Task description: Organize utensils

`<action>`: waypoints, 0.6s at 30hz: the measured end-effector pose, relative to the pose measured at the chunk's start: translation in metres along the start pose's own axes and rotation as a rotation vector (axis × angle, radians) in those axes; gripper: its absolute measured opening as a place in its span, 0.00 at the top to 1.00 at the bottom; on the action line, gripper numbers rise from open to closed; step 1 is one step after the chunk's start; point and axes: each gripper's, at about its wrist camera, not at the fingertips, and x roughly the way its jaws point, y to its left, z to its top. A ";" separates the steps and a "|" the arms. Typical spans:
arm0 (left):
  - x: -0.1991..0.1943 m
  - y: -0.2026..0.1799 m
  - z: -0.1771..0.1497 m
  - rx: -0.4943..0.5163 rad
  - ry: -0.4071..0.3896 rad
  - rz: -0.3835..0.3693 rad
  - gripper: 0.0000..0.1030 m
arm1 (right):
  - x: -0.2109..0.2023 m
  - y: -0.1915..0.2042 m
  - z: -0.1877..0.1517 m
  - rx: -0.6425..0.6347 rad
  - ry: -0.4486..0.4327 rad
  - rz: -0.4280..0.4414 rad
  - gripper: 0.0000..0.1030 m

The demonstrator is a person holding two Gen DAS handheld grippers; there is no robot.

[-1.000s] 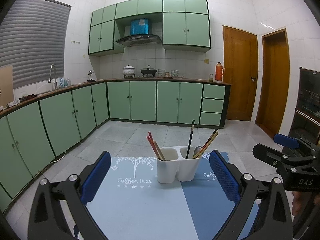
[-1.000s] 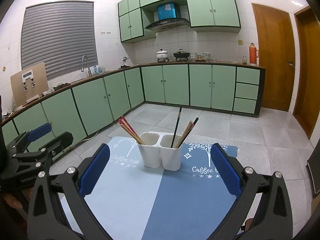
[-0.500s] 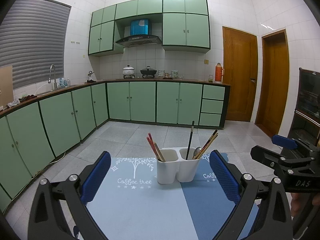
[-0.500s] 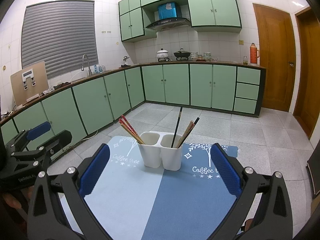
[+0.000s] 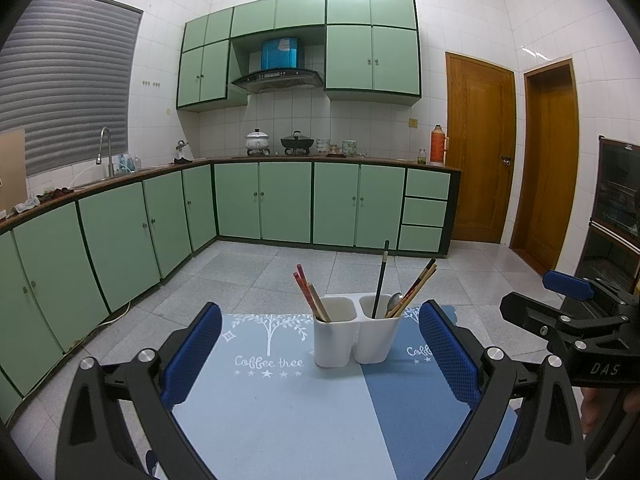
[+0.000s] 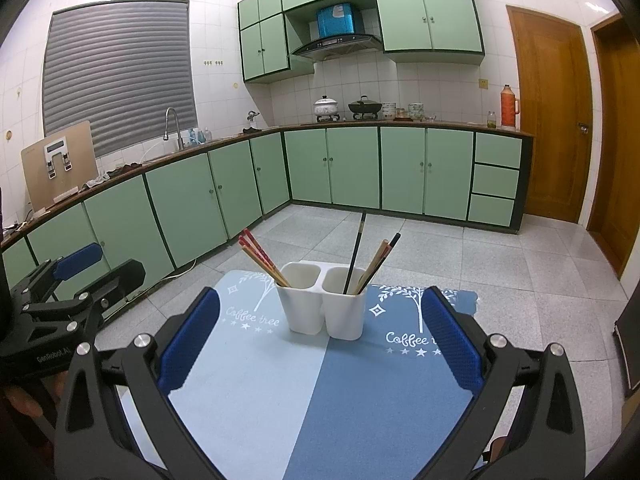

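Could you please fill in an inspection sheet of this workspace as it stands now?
Surface: two-tone blue mat, printed "Coffee tree", covers the table.
Job's things: white two-compartment holder stands upright on the mat; red chopsticks lean in its left compartment; black chopstick, brown chopsticks and a spoon in its right.
Clutter: nothing seen on the mat.
Grippers: left gripper and right gripper both open, empty, short of the holder.
Cables: a white cord on the floor by the cabinets.
Surroundings: green cabinets, pots on the stove, sink, wooden doors.
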 end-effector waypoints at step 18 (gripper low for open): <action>0.002 -0.003 -0.002 -0.002 0.006 0.000 0.06 | 0.003 -0.001 -0.002 0.002 0.005 0.000 0.05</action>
